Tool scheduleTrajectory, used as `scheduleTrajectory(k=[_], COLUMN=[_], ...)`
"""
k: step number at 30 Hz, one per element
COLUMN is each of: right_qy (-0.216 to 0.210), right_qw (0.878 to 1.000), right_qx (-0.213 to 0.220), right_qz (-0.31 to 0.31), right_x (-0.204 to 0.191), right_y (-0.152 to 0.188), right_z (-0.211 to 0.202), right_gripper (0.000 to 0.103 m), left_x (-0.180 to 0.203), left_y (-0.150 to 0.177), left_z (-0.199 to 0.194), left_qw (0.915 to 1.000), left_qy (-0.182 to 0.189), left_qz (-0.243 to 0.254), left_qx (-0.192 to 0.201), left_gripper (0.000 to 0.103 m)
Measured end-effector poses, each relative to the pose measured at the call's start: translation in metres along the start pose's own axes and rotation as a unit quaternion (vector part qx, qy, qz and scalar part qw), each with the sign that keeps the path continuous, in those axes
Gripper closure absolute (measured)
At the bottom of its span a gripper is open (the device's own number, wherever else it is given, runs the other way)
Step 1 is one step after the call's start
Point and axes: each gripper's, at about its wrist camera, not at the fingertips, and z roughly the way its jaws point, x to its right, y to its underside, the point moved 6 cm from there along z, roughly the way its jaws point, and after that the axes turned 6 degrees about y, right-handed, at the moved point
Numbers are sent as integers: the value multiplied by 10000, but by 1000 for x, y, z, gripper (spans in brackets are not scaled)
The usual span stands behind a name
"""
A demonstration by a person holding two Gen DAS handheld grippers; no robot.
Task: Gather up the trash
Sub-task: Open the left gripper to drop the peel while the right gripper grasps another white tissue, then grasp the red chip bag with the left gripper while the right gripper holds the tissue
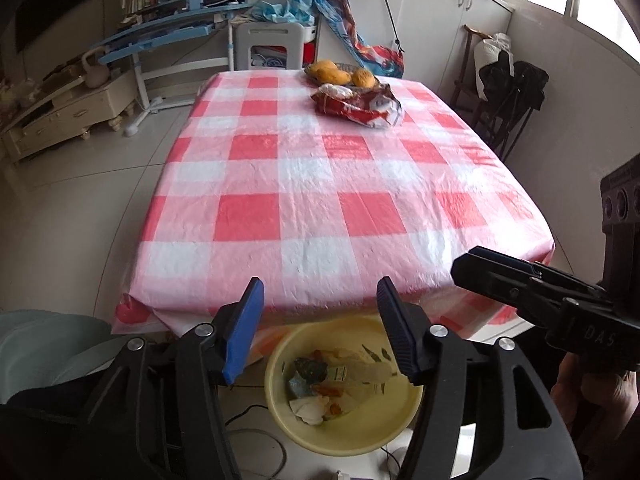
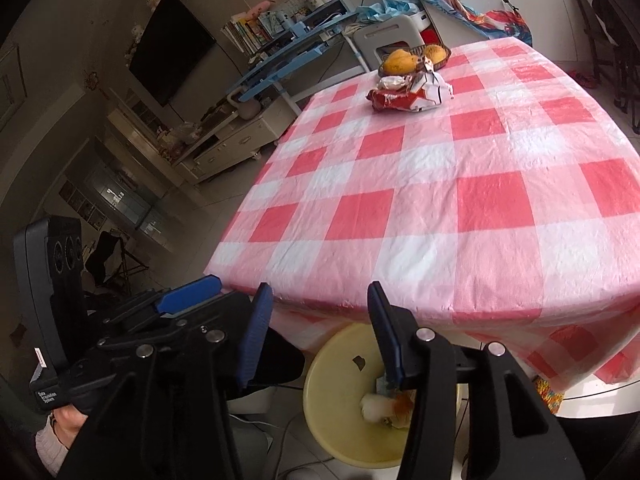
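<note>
Blue pads line the fingers of both grippers, and both pairs stand spread apart with nothing between them. The left gripper (image 1: 320, 328) hangs just off the near edge of the table, its fingers framing a yellow basin (image 1: 344, 436) that sits on the floor below that edge. Inside the basin lies the collected trash (image 1: 320, 388): crumpled white paper, torn wrappers and some orange scraps. The right gripper (image 2: 318, 332) hovers beside the left one, also just off the near edge and above the same basin (image 2: 340, 420), where a white wad and an orange scrap (image 2: 384, 406) show past its right finger. Each wrist view catches the other gripper at its side, fingers released.

A red-and-white checked tablecloth (image 1: 320, 184) covers the table and drapes over its near edge. The near and middle parts of the tabletop carry nothing. Toward the far edge lies a crumpled red-and-white snack bag (image 1: 360, 108), with a small white wrapper (image 1: 336, 90) resting on its far end. Just behind the bag, touching it, a dark dish holds yellow fruit (image 1: 340, 74). Beyond the far edge stand a white plastic stool (image 1: 268, 46) and a blue desk (image 1: 160, 32) loaded with books.
</note>
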Motion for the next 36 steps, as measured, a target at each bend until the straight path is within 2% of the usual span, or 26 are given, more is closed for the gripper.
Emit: scheduleTrajectory(k=[4, 8, 11, 15, 20, 25, 27, 28, 29, 30, 32, 36], right_qy=[93, 311, 585, 965, 1258, 1542, 1500, 1478, 1402, 1316, 1036, 317], right_qw=[9995, 9977, 9942, 9894, 9874, 9824, 9829, 9835, 9847, 9863, 9903, 9950], right_qx=[213, 335, 400, 356, 92, -357, -438, -381, -380, -384, -409, -731], right_qz=[-198, -499, -815, -1020, -956, -988, -975, -976, -960, -918, -828, -607], right_x=[-4, -2, 1, 16, 39, 56, 61, 61, 59, 57, 50, 33], right_y=[-34, -81, -123, -178, -220, -224, -215, -211, -205, -201, -188, -152], right_z=[1, 20, 49, 98, 157, 197, 200, 196, 192, 188, 177, 154], right_gripper=[53, 53, 53, 53, 57, 64, 75, 76, 85, 89, 89, 89], left_x=[-15, -27, -40, -56, -61, -67, -67, -68, -68, -67, -67, -61], left_y=[-31, -58, -62, -60, -69, -74, -74, -75, -75, -74, -73, -68], left_z=[3, 11, 21, 38, 37, 36, 37, 38, 38, 39, 40, 44], left_qw=[9996, 9984, 9965, 9930, 9923, 9904, 9903, 9902, 9901, 9899, 9900, 9917], left_qy=[-86, -163, -153, -51, -34, 4, -4, -4, 1, 13, 11, -21], left_qz=[-188, -345, -675, -1141, -1161, -1294, -1309, -1319, -1331, -1346, -1341, -1230], left_qx=[193, 418, 472, 294, 437, 478, 468, 461, 456, 446, 427, 368], left_gripper=[36, 33, 32, 32, 32, 30, 29, 29, 29, 29, 29, 29])
